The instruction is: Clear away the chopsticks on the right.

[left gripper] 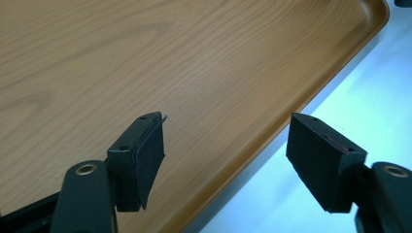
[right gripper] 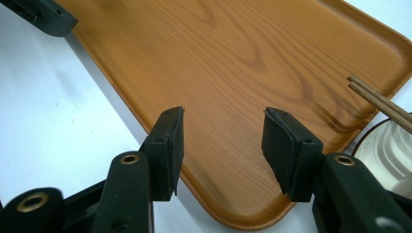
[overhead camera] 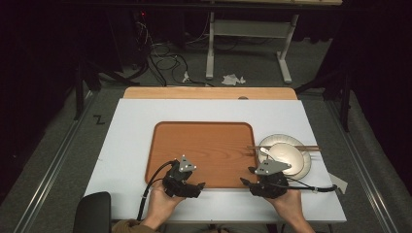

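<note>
A brown wooden tray (overhead camera: pixel 204 145) lies bare in the middle of the white table (overhead camera: pixel 131 145). My left gripper (overhead camera: pixel 197 184) is held over the tray's front edge, open, with nothing between its jaws; up close the left gripper (left gripper: pixel 226 145) straddles the tray (left gripper: pixel 145 63) rim. My right gripper (overhead camera: pixel 248 175) hovers at the tray's front right corner, also open and empty. Beyond the right gripper (right gripper: pixel 223 141), the tray (right gripper: pixel 233 58) stretches away. Right of the tray stands a white plate (overhead camera: pixel 303 162) with a bowl (overhead camera: pixel 286 155) on it, and brown chopsticks (overhead camera: pixel 286 147) lie across them.
The chopsticks (right gripper: pixel 379 99) and plate rim (right gripper: pixel 388 145) sit just beyond the tray's right corner. A wooden board (overhead camera: pixel 209 93) borders the table's far edge. A black chair back (overhead camera: pixel 92 213) is at the front left. Cables and a white stand (overhead camera: pixel 210 48) are on the floor behind.
</note>
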Tool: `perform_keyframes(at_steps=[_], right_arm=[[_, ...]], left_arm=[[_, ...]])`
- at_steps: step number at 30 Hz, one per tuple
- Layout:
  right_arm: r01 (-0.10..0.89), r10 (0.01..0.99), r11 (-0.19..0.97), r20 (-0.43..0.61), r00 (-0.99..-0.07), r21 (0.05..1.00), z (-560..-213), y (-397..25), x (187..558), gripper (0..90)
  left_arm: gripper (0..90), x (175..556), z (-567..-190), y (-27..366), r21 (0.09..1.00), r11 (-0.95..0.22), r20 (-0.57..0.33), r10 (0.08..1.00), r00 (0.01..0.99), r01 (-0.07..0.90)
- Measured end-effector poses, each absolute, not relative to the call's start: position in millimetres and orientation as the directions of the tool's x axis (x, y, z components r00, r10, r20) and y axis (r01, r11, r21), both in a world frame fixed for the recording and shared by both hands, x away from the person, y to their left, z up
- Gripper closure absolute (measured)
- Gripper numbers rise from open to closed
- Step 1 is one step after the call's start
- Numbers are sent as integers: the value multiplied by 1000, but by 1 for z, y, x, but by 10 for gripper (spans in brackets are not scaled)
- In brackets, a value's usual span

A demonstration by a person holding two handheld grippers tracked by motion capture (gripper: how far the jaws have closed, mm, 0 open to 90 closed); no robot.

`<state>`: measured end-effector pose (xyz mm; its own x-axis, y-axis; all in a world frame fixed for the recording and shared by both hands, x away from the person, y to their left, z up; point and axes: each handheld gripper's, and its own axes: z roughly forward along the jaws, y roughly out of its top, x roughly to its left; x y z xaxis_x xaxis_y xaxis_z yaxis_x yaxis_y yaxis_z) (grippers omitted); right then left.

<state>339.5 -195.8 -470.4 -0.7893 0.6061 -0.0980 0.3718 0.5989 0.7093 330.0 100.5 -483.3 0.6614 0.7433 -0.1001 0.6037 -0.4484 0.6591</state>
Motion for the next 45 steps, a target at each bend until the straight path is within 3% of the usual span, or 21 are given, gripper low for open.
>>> perform_keyframes(at_steps=[17, 22, 38, 45], right_arm=[[406, 651, 533, -54, -757, 742, -457, -218, 338, 536], [397, 706, 458, -54, -706, 796, -440, -241, 329, 637], [434, 812, 402, -95, -575, 806, -428, -286, 315, 647], [462, 873, 298, -43, -485, 836, -418, -326, 311, 652]], left_arm=[[298, 330, -484, 99, 658, -452, -102, 739, 666, 602], [299, 334, -485, 95, 656, -461, -102, 730, 676, 598], [300, 345, -484, 83, 655, -502, -98, 685, 722, 565], [298, 347, -486, 80, 644, -518, -92, 678, 729, 563]])
